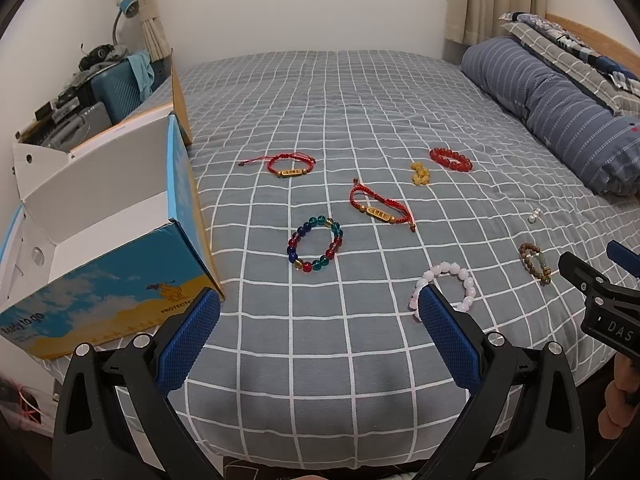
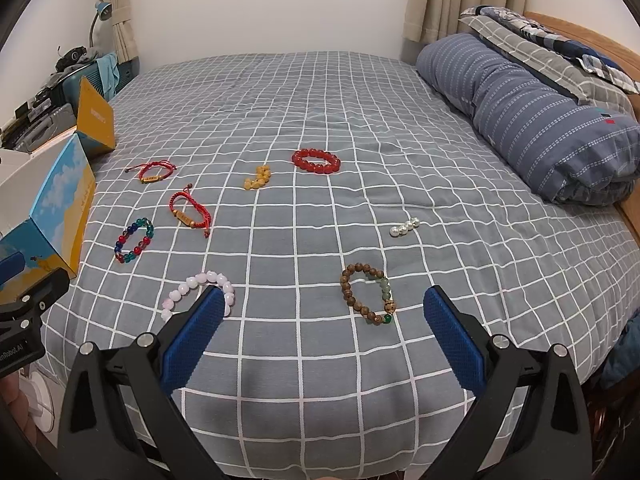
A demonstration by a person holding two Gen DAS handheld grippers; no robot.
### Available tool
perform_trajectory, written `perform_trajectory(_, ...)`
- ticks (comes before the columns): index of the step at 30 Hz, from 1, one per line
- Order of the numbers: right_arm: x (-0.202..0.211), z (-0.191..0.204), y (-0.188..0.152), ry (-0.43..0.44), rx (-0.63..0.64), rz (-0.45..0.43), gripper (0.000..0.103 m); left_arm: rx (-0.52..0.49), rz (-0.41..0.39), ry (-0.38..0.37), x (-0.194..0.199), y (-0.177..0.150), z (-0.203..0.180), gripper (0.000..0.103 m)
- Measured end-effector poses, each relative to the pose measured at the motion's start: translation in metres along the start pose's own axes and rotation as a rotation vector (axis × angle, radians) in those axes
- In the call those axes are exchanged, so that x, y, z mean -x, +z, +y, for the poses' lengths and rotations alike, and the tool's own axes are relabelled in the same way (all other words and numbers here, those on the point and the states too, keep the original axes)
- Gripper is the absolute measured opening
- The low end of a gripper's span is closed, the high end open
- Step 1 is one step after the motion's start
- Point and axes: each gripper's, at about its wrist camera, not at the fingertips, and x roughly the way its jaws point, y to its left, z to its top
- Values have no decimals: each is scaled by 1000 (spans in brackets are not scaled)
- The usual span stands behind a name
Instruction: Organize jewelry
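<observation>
Several bracelets lie on the grey checked bed. A multicoloured glass bead bracelet, two red cord bracelets, a red bead bracelet, yellow beads, a pink bead bracelet, a brown wooden bracelet and pearl beads. My left gripper is open and empty above the bed's near edge. My right gripper is open and empty, the wooden bracelet just ahead between its fingers.
An open white-lined blue and yellow cardboard box stands at the bed's left edge. A rolled blue striped quilt and pillows lie along the right. Clutter and a lamp stand at the far left.
</observation>
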Motion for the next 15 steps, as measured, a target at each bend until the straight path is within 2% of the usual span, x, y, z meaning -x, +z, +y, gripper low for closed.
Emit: perform_trajectory(15, -5, 3, -2, 13, -2, 12, 96, 2, 26, -2, -4, -1, -2, 97)
